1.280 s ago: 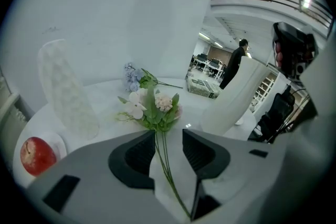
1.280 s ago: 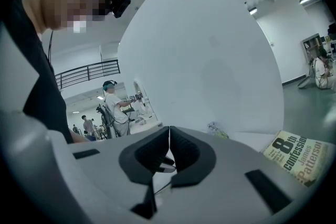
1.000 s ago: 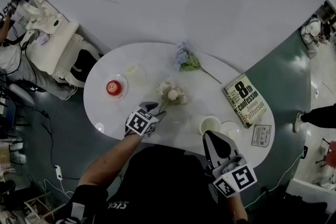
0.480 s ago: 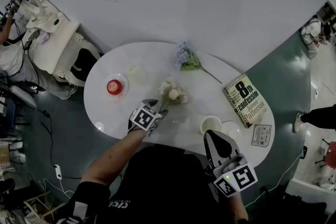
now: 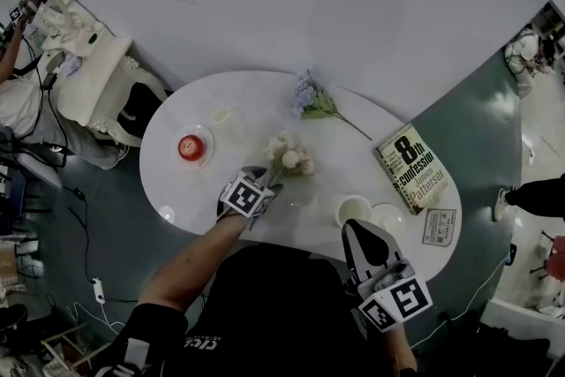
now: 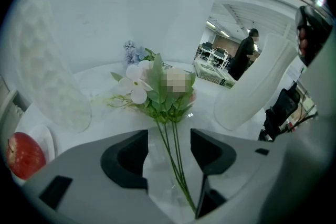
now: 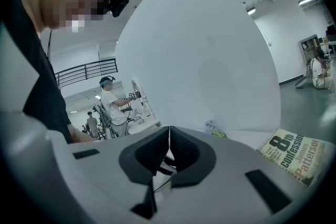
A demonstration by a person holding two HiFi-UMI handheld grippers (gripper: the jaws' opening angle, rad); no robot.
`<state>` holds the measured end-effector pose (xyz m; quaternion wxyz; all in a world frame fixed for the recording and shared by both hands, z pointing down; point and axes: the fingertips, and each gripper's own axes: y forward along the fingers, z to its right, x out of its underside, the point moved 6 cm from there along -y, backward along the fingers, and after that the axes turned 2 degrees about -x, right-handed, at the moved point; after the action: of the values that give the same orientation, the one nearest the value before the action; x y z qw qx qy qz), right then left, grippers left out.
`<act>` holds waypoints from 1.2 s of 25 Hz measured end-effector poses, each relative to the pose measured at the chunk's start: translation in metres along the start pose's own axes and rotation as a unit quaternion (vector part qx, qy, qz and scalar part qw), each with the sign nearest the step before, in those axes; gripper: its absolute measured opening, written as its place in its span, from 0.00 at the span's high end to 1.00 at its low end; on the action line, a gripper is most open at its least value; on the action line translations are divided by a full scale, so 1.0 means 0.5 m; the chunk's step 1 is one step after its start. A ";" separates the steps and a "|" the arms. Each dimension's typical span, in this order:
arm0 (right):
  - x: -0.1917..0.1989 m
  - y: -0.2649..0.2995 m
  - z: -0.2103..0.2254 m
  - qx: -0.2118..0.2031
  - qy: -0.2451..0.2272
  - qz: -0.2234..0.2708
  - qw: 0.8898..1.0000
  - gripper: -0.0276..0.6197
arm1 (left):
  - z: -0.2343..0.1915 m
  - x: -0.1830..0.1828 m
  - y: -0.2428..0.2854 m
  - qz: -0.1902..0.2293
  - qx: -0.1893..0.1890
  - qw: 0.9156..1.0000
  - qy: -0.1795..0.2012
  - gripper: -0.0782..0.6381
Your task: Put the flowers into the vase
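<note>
Flowers — between apple and book.

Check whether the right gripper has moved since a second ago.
No. The right gripper stays put in the head view, keeping the same gap to the white round cup and the cream paperback book, jaws shut.

A white oval tabletop carries a plate with a red apple, a small cup, a blue flower sprig lying flat, a clear vase holding white flowers, a mug, a saucer, a book and a card.
</note>
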<state>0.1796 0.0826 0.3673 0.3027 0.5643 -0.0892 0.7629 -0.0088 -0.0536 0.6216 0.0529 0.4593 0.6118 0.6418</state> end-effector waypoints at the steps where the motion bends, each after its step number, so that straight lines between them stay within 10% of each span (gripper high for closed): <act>1: 0.000 -0.001 0.001 0.001 0.001 0.000 1.000 0.92 | 0.000 -0.001 0.003 -0.001 0.000 1.000 0.000 0.54; 30: 0.008 -0.032 0.046 0.021 0.016 0.004 1.000 0.92 | -0.006 -0.001 0.078 -0.036 0.037 0.998 -0.033 0.68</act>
<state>0.2065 0.0860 0.3755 0.2890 0.5581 -0.0709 0.7746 0.0087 -0.0654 0.6544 0.0789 0.4594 0.6492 0.6010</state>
